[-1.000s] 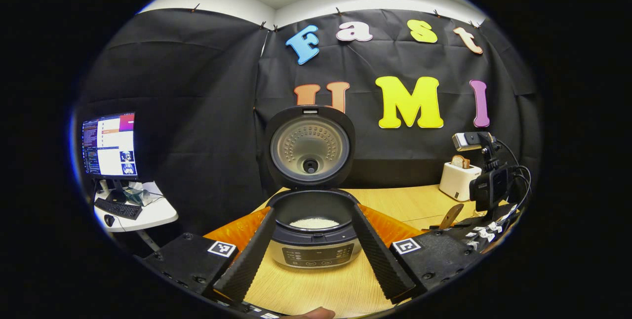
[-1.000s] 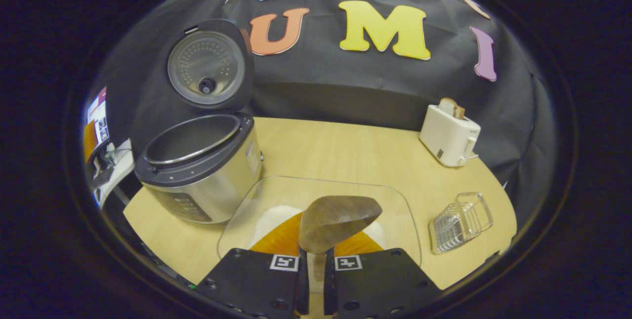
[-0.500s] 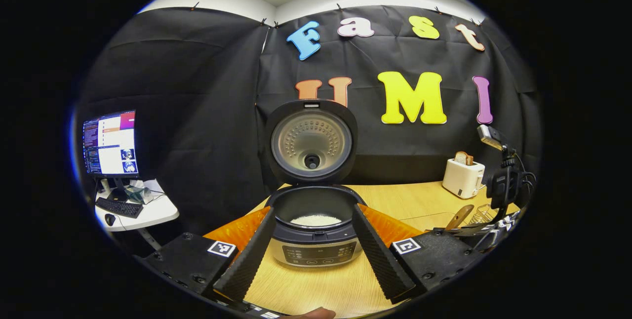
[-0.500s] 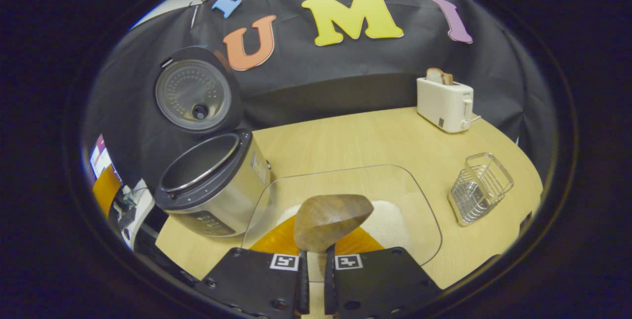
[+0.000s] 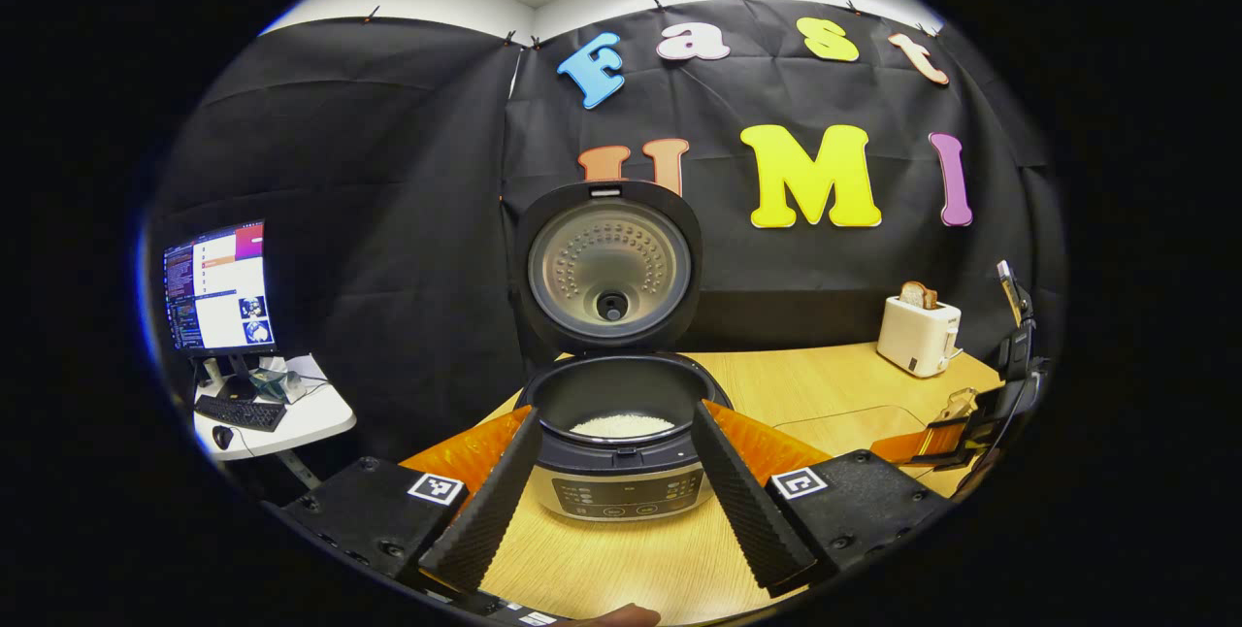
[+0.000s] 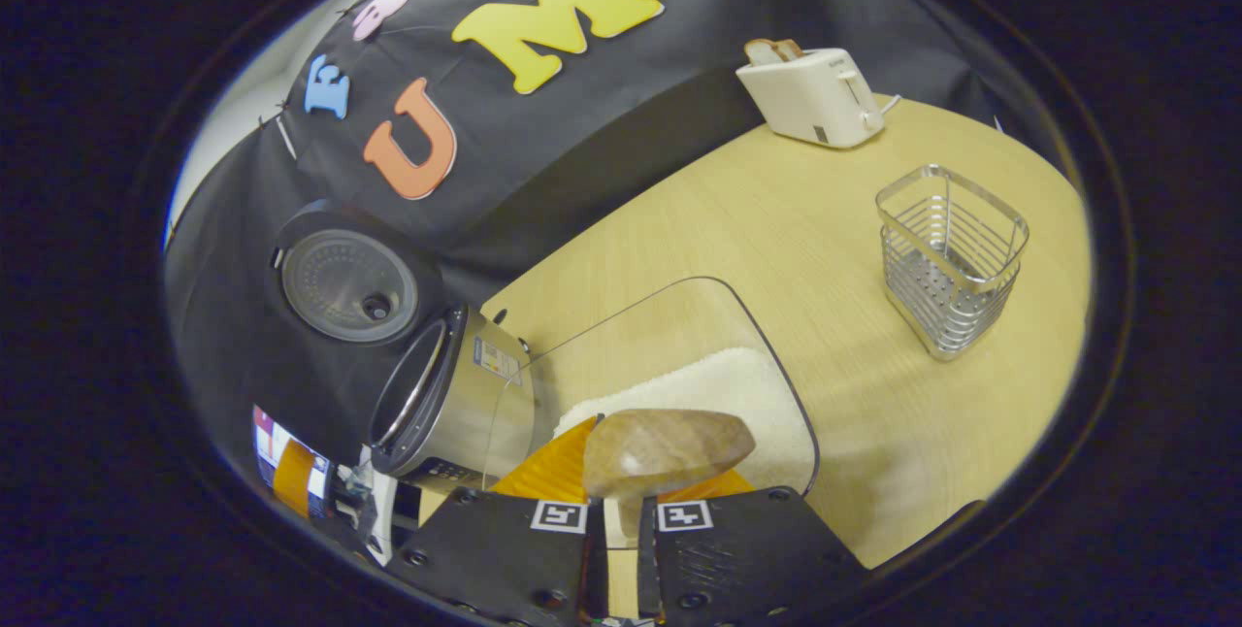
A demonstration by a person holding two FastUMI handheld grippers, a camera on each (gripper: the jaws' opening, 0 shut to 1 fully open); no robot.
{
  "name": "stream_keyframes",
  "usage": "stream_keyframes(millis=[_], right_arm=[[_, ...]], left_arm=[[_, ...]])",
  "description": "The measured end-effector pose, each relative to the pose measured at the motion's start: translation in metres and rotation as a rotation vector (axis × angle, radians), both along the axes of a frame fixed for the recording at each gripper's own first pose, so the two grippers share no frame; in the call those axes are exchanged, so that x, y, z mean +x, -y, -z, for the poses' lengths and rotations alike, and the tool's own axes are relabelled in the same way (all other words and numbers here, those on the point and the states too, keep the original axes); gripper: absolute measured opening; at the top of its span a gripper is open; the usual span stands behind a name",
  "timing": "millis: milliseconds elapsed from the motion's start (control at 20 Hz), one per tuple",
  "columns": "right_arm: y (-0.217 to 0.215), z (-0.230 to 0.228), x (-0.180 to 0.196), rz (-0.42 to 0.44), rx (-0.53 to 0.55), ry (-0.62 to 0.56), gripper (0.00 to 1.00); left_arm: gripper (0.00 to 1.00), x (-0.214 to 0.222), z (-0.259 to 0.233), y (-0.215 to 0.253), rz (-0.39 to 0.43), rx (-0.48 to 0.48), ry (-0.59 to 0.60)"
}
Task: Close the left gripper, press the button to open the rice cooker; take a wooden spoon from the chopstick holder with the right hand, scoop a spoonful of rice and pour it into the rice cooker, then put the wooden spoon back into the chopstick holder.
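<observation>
Left gripper [image 5: 616, 481] agape; right gripper [image 6: 621, 549] clamped

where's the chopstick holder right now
In the right gripper view the chopstick holder stands empty on the table at the right, in front of the toaster and apart from the clear rice tray.

Even, fairly bright overhead light, soft short shadows on the wooden surface [image 6: 776, 219], mild glare on the rice cooker [image 5: 613, 433] inner lid, strong fisheye bending at edges, right gripper view tilted, rim slightly soft.

Rice cooker [image 5: 615, 472] lid up, wooden spoon [image 6: 665, 450] above rice tray [image 6: 679, 355]
</observation>
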State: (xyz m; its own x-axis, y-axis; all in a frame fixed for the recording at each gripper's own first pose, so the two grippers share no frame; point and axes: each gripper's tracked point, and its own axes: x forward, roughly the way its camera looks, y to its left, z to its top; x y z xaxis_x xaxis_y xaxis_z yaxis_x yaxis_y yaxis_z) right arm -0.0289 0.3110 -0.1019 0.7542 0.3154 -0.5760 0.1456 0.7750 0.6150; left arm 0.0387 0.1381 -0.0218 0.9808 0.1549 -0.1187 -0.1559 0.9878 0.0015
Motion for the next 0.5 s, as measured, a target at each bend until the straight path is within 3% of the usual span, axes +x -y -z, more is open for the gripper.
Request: stream_keyframes(millis=[200,500], right_arm=[[0.001,-0.002,-0.001,-0.010,0.069,-0.012,0.12],[-0.002,-0.015,0.001,0.049,0.316,0.021,0.12]], left_arm=[[1.00,0.002,0.001,0.003,0.010,-0.011,-0.004],[0.99,0.005,0.006,-0.004,0.003,-0.028,-0.016]])
